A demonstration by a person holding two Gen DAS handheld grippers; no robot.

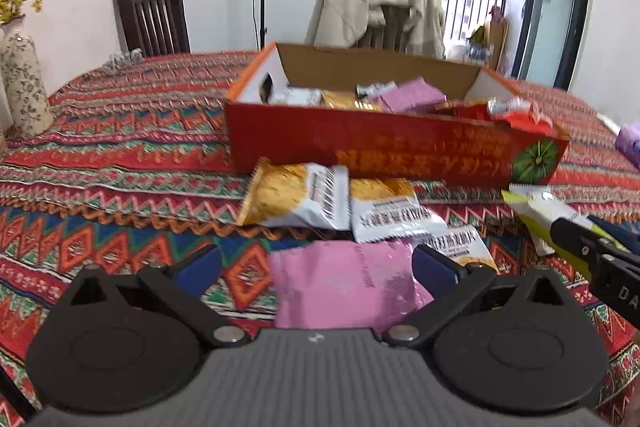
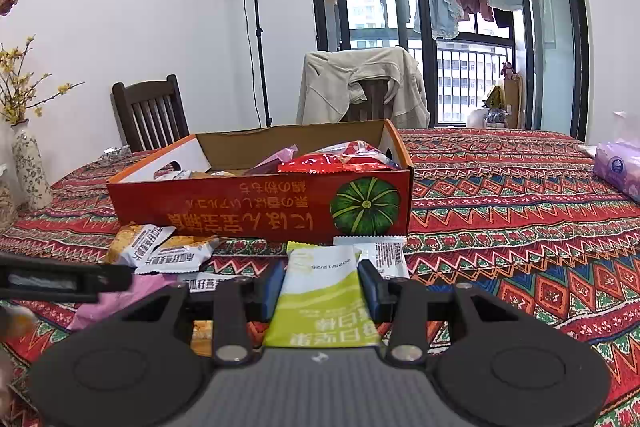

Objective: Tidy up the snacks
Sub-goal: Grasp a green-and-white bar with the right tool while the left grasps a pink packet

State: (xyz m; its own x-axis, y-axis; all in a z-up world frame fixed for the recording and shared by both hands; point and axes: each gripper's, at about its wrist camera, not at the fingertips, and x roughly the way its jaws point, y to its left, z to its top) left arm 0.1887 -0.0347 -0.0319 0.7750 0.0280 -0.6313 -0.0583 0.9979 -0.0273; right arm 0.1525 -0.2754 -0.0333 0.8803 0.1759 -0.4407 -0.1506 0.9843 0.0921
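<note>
Right gripper [image 2: 322, 285]: jaws narrowed, clamped on the green packet [image 2: 320, 303], at 6 o'clock from the box [image 2: 260, 203]. Left gripper [image 1: 318, 267]: jaws wide apart, gripping nothing, over the pink packet [image 1: 344, 287]. Gold packets [image 1: 296, 199] lie against the box front.
</note>
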